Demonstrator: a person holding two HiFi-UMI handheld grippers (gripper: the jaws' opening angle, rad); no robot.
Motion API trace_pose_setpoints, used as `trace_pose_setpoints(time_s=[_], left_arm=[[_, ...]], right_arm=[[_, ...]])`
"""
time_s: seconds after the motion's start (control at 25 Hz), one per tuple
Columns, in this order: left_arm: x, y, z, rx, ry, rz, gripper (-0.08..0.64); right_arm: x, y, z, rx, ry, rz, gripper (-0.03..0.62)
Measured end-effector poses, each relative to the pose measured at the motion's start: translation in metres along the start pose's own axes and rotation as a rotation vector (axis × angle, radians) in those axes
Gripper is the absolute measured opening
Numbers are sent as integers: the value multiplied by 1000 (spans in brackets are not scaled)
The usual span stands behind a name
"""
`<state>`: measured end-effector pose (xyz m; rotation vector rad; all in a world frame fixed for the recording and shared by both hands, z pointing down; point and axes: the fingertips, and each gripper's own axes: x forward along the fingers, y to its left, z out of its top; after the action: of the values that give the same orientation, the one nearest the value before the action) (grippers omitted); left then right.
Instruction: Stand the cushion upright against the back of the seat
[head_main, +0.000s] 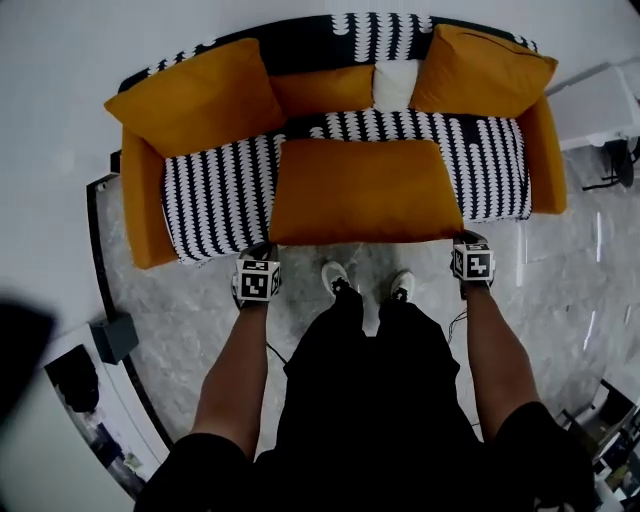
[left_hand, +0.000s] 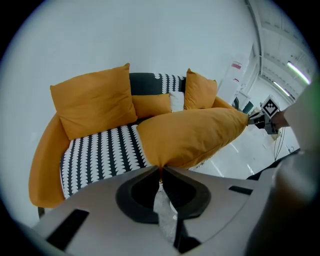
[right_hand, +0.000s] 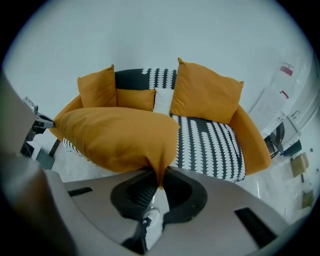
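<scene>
**Inspector:** Cushion, appearance?
**Operator:** I see the cushion (head_main: 365, 190) as plain orange, rectangular and plump, with no pattern.
**Inspector:** Location?
**Operator:** Over the front edge of the sofa (head_main: 215, 195) seat, mid-width, lying roughly flat, short of the backrest.
**Inspector:** Jaws?
**Operator:** Left gripper (head_main: 262, 250): jaws nearly together, pinching its near left corner. Right gripper (head_main: 468, 238): the same at the near right corner.
**Inspector:** Writing?
**Operator:** Red labels (right_hand: 286, 70) on a white cabinet (head_main: 600, 105) past the sofa's right arm, too small for me to read.
</scene>
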<state>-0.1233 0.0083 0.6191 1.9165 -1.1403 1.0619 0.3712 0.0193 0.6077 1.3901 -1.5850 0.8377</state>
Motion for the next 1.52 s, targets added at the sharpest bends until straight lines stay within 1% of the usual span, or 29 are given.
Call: trace_pose_setpoints(time_s=[0.12,0.36,0.48,0.64,0.76,0.88,1.04,1.28,1.52], left_arm=[[-8,6,17,-7,-33,-5,31],[-21,16,56,-53,-111,-8,31],[-25,20,79,-83,-154,-10,31],[-29,25,114,-132,-213,-16,31],[-31,32,138,-151,-239,-9,31],[-30,40,165,-152,-257,6,31],[-28,49,204,-128,-277,31,31],[-24,70,264,-147,-316,69,31],[-27,95,312,-165,-358,110,29]], right_arm=[[-9,0,18,11,-19,0,55],[-21,-5,51,20,-59,7,55],[-21,-9,73,44,-100,33,54],[-27,-21,106,77,-154,36,54],[-30,-25,132,106,-189,56,54],[-29,-30,163,114,-218,81,55],[-22,-43,208,111,-249,103,54],[-7,-57,286,112,-308,141,55],[8,-60,353,52,-331,185,54]])
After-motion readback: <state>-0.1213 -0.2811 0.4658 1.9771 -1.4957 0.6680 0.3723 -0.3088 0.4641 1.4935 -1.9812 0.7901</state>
